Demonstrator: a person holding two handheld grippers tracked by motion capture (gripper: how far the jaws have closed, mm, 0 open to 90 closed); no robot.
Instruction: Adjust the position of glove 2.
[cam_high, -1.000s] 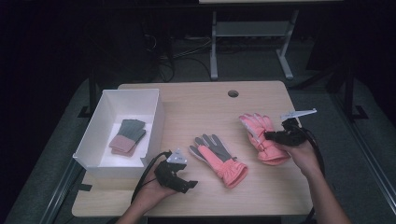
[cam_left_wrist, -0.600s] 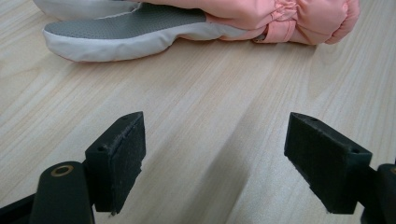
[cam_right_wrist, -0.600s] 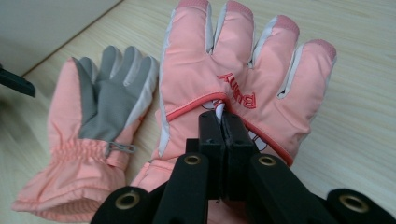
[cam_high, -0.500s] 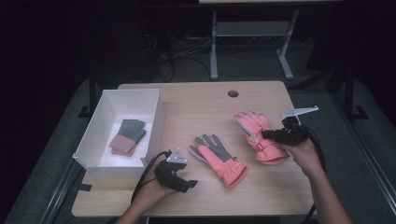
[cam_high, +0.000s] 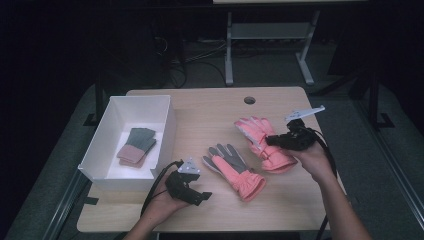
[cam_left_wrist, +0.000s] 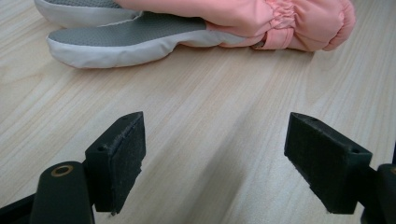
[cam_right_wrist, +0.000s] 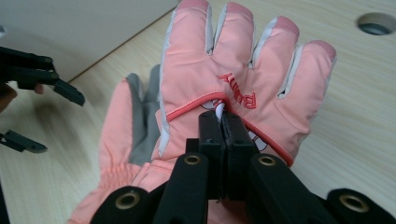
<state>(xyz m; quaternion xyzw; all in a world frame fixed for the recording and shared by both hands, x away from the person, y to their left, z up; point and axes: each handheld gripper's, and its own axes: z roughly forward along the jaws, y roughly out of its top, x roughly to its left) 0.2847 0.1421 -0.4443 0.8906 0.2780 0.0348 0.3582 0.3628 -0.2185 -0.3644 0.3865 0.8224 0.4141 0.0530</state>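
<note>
One folded pair already lies in the white box (cam_high: 165, 120). The right tool (cam_right_wrist: 223, 122) pinches the pink glove (cam_right_wrist: 243, 74); its mate (grey palm up) (cam_left_wrist: 140, 32) lies just ahead of the gaping left tool (cam_left_wrist: 212, 149).

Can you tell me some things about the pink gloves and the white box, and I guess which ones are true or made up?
1. The right tool is pinching the back of a pink glove. True.
2. The left tool is squeezing the other glove. False: its jaws stand wide open over bare table, and the glove lies ahead of them.
3. The white box has nothing inside. False: a folded grey and pink pair of gloves lies in it.
4. The box sits on the left side of the table. True.
5. The glove with the grey palm showing lies between the box and the pinched glove. True.
</note>
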